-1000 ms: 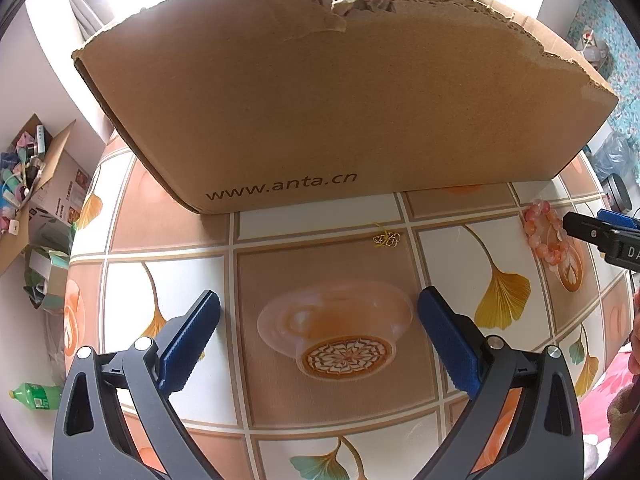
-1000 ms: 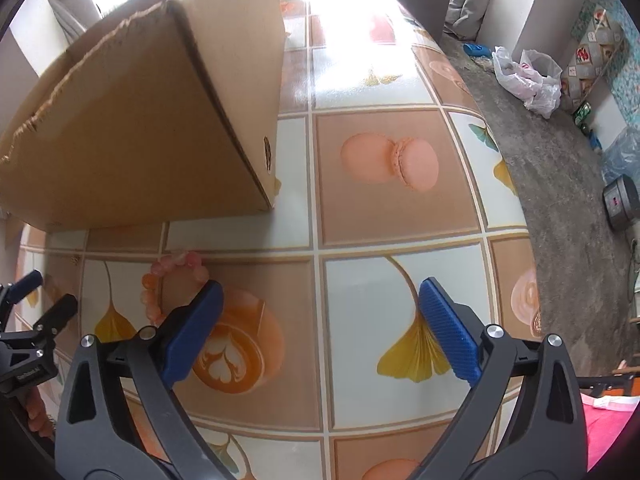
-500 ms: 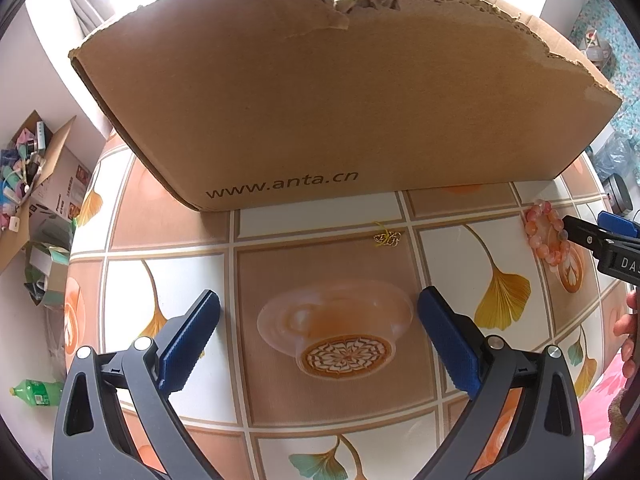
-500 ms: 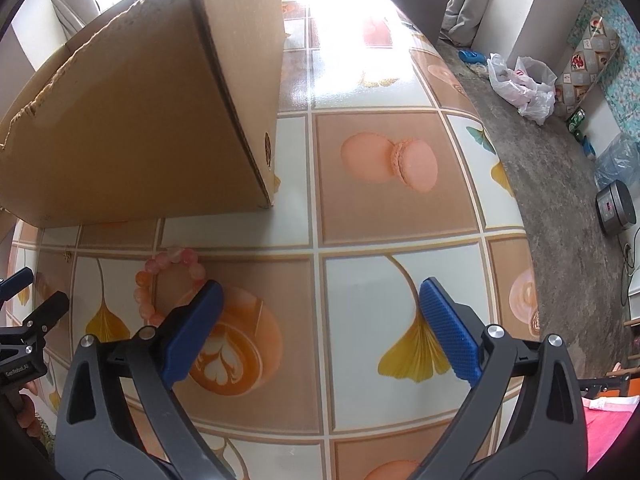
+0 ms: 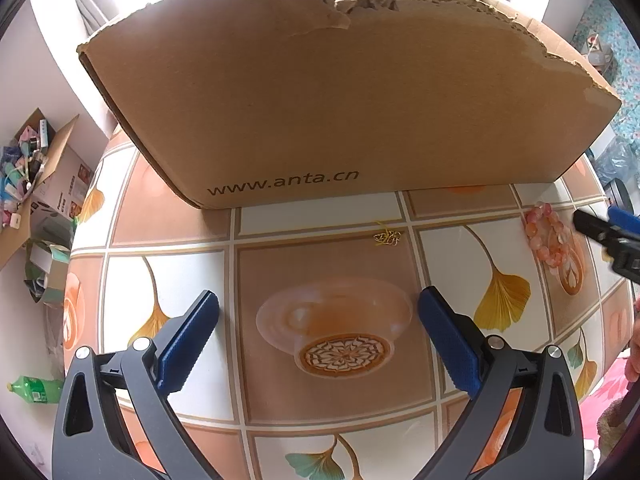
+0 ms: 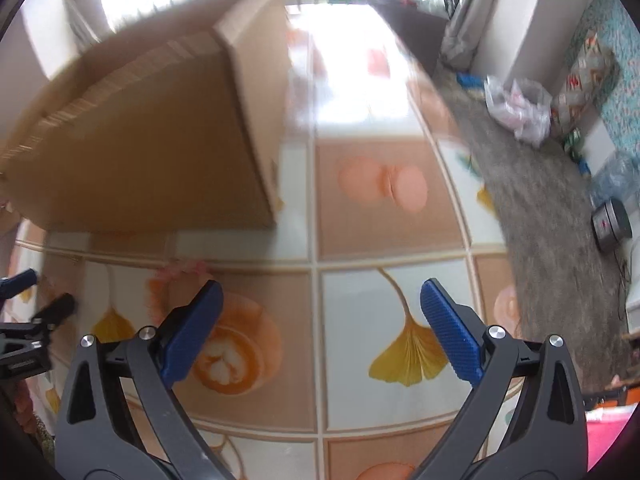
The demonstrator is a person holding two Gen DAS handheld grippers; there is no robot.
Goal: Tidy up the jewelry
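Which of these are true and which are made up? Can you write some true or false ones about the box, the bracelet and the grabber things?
1. The cardboard box has www.anta.cn printed on it. True.
2. The pink bead bracelet is inside the box. False: it lies on the tablecloth, in front of the box.
3. The left gripper is open and holds nothing. True.
4. The right gripper is shut on the bracelet. False: it is open and empty.
5. A small gold chain lies on the tablecloth near the box. True.
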